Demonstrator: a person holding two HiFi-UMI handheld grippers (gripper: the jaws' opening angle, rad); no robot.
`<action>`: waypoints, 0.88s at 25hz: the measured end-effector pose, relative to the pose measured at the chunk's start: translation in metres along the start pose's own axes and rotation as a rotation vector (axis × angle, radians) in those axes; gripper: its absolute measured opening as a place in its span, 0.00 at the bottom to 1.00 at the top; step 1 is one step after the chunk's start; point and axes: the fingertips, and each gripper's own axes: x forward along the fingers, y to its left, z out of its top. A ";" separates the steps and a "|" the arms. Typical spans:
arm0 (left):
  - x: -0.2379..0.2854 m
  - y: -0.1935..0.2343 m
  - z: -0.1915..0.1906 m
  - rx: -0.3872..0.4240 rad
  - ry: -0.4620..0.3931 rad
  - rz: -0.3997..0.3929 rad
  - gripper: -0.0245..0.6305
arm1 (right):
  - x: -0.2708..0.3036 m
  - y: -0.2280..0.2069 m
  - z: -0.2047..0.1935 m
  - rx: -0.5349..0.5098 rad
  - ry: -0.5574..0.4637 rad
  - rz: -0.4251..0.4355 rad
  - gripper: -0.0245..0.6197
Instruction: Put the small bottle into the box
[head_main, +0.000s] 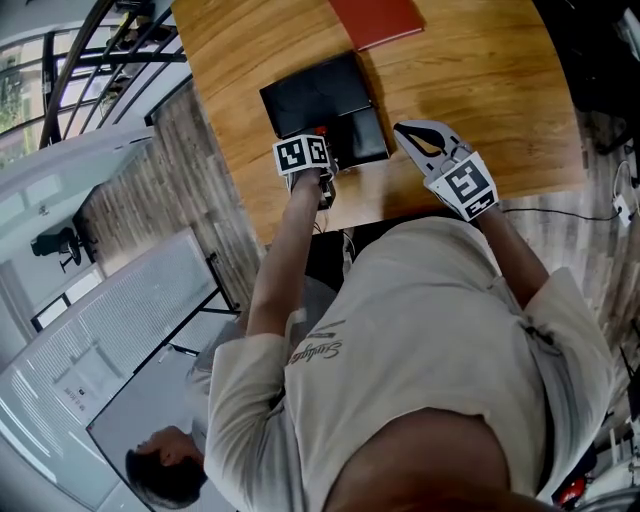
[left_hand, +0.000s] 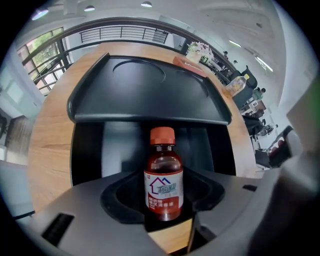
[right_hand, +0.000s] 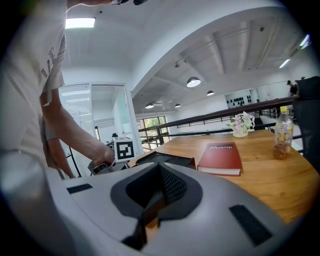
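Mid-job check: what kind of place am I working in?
Probably an open-plan office, perhaps on an upper level. I'm going by the wooden table beside a black railing, the red book and flower vase on it, and the office chairs beyond.

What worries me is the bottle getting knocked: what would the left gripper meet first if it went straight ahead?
The left gripper, shut on the small bottle, points into the open box. Straight on, the bottle would probably meet the box's back wall, under the opened lid; depth is unclear.
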 end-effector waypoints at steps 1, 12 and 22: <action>0.001 0.000 -0.002 0.001 0.017 0.004 0.38 | 0.000 -0.001 0.000 0.002 0.000 -0.002 0.03; 0.005 0.005 -0.004 -0.042 0.077 0.015 0.38 | 0.002 -0.003 -0.004 0.005 0.022 -0.006 0.03; 0.007 0.005 -0.004 -0.049 0.079 0.009 0.39 | 0.001 0.008 0.000 -0.023 0.029 -0.025 0.03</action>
